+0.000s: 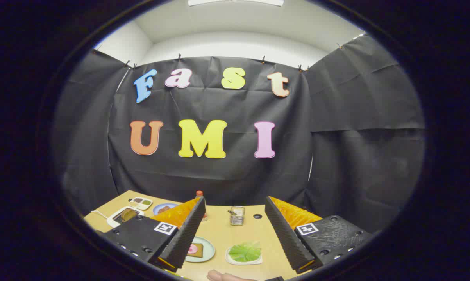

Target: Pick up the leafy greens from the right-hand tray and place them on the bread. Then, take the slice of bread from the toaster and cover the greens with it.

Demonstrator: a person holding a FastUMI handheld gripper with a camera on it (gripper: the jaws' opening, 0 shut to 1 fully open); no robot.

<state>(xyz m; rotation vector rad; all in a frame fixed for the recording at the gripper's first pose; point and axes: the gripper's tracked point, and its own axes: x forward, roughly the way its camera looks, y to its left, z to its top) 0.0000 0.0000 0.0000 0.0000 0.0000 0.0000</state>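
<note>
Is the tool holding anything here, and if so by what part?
Nothing. The tool is open, its fingers spread above the table, with the leafy greens untouched on their tray below.

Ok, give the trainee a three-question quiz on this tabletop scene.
1. True or false: the gripper is open, holding nothing.
2. What lies on the small white tray between the fingers?
A. leafy greens
B. a spoon
C. an egg
3. Fill in: the bread sits on a pale ____ beside the left finger.

Key: 1 true; 2 A; 3 plate
</note>
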